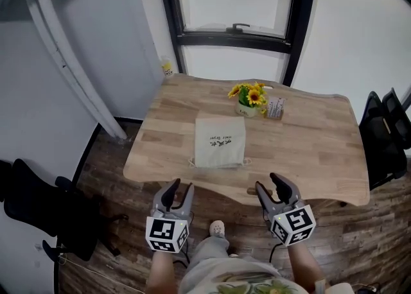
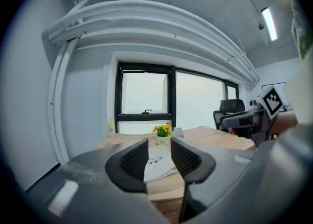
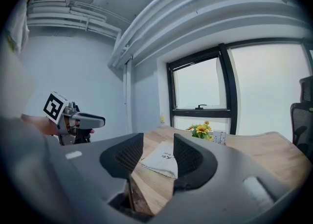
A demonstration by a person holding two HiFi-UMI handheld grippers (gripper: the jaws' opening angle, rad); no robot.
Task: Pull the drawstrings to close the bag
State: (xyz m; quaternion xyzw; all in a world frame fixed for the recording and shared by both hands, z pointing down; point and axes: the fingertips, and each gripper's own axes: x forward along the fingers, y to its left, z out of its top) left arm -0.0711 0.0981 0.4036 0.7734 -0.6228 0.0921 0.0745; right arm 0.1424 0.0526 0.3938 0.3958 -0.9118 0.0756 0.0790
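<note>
One cloth bag [image 1: 220, 142], one table [image 1: 321, 151], one flower pot [image 1: 249, 101], perhaps one card [image 1: 275, 107], left gripper [image 1: 182, 186], right gripper [image 1: 268, 181], jaws apart, empty

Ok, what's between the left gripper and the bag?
Only bare table, seen in the head view; nothing blocks the left gripper from the bag.

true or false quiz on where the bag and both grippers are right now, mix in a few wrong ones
1. The bag lies flat on the table, flowers behind it. True.
2. The left gripper and right gripper are both open and empty. True.
3. The right gripper touches the bag. False: it is well short of the bag, near the table's front edge.
4. The left gripper holds the bag. False: its jaws are empty and the bag lies ahead on the table.
</note>
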